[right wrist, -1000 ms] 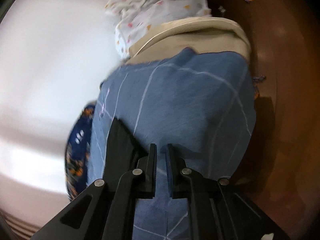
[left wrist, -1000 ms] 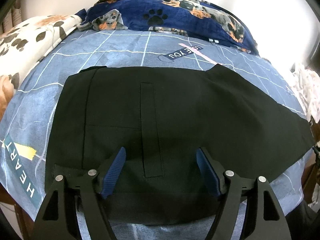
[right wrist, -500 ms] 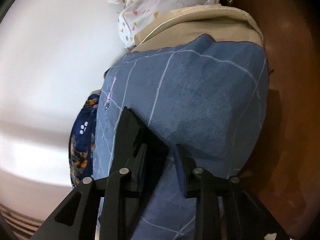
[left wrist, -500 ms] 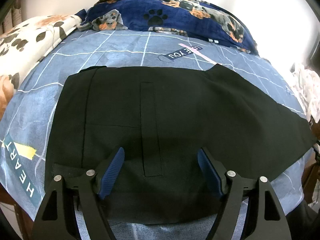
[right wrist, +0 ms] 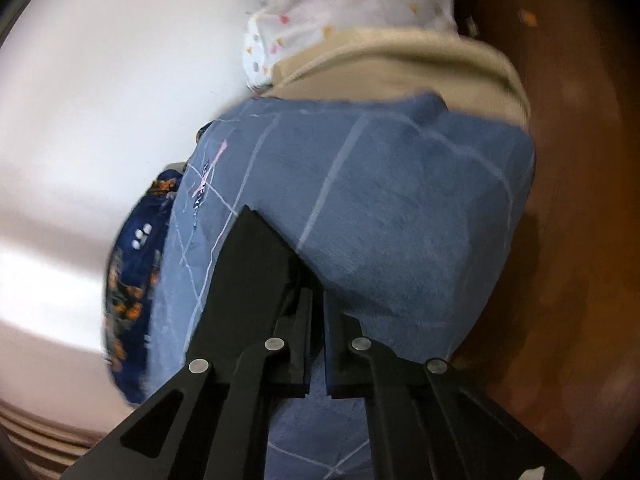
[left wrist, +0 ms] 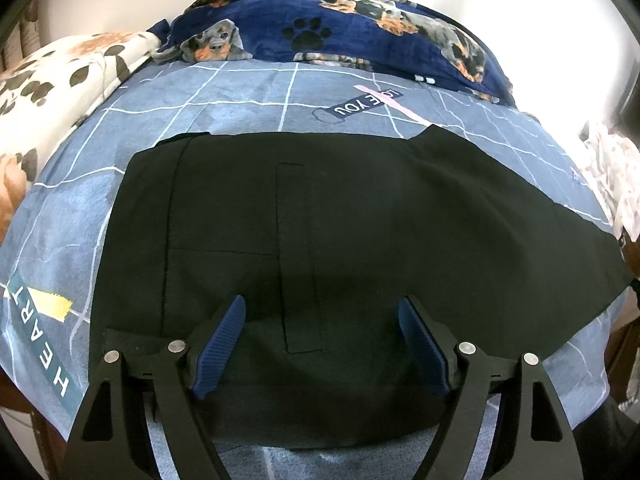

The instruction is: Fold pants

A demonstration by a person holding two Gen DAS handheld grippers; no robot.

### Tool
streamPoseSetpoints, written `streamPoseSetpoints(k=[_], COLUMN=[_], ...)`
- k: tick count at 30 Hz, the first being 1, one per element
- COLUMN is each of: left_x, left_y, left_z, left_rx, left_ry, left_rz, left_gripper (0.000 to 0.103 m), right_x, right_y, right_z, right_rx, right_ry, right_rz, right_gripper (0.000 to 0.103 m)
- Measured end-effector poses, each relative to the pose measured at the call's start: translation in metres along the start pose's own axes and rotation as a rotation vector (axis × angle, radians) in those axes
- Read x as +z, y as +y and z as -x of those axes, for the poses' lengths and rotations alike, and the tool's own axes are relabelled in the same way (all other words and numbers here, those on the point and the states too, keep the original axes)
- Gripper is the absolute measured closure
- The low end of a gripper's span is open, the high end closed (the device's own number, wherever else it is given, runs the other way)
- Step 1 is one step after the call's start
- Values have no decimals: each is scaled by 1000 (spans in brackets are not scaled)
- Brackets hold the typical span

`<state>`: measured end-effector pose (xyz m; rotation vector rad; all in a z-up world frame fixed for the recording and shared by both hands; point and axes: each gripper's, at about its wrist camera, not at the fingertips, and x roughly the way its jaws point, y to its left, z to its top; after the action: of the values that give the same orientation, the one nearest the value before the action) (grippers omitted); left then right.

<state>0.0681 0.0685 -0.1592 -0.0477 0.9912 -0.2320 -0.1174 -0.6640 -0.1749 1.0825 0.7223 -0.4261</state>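
Black pants (left wrist: 340,232) lie flat across a blue grid-pattern bedsheet (left wrist: 256,108), waistband end to the left, legs running right. My left gripper (left wrist: 322,328) is open and hovers low over the near edge of the pants, its blue pads (left wrist: 224,332) on either side of a stitched pocket. In the right wrist view my right gripper (right wrist: 318,312) has its jaws nearly together on a fold of the black pants (right wrist: 252,264) at the bed's edge.
A navy dog-print blanket (left wrist: 360,36) lies along the far side of the bed. A white paw-print cover (left wrist: 52,80) is at the left. A beige mattress (right wrist: 400,64) and white patterned cloth (right wrist: 340,12) lie beyond the sheet. Brown floor (right wrist: 580,240) is at the right.
My right gripper opened slightly half a second ago and has closed again on the black fabric, with the view shifting. My left gripper stays open and almost still.
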Motion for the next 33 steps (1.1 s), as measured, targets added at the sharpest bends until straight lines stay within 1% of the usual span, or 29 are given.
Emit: streamPoseSetpoints(k=[2, 4, 8, 10, 11, 12, 13, 15, 17, 18, 19, 21, 26, 29, 30, 31, 32, 33], left_x=[0, 0, 0, 0, 0, 0, 0, -1, -2, -1, -2, -2, -2, -2, -2, -2, -2, -2], left_y=[0, 1, 0, 0, 0, 0, 0, -2, -2, -2, -2, -3, -3, -3, -3, -4, -4, -4], left_z=[-1, 0, -1, -1, -1, -1, -1, -1, -1, -1, -1, -1, -1, -1, -1, -1, -1, -1], left_rx=[-1, 0, -1, -1, 1, 1, 3, 7, 9, 9, 8, 9, 8, 9, 10, 10, 10, 9], left_ry=[-1, 0, 0, -1, -1, -1, -1, -1, 0, 0, 0, 0, -1, -1, -1, -2, -2, -3], left_rz=[1, 0, 2, 0, 0, 0, -4, -10, -15, -14, -13, -14, -13, -16, -16, -19, -20, -23], left_gripper=[24, 23, 23, 23, 22, 21, 21, 19, 19, 18, 18, 18, 18, 18, 17, 17, 17, 16], right_x=[2, 4, 4, 4, 5, 4, 1, -3, -6, -7, -7, -6, -3, 0, 1, 2, 3, 2], right_y=[9, 1, -12, -26, -40, -55, -67, -85, -93, -93, -91, -84, -62, -49, -43, -35, -26, -21], right_z=[0, -8, -6, -8, -11, -15, -18, -21, -25, -27, -28, -28, -30, -25, -23, -23, -26, -28], right_rx=[-40, -53, -1, 85, 163, 282, 366, 429, 526, 540, 560, 594, 554, 472, 433, 374, 317, 287], right_ry=[-13, 9, 0, 12, 31, 51, 61, 61, 70, 80, 78, 77, 87, 66, 64, 68, 84, 99], right_rz=[48, 19, -42, -130, -217, -323, -403, -514, -565, -569, -557, -525, -445, -355, -312, -259, -207, -176], right_gripper=[100, 100, 100, 100, 99, 96, 94, 92, 81, 69, 61, 54, 48, 48, 54, 65, 70, 79])
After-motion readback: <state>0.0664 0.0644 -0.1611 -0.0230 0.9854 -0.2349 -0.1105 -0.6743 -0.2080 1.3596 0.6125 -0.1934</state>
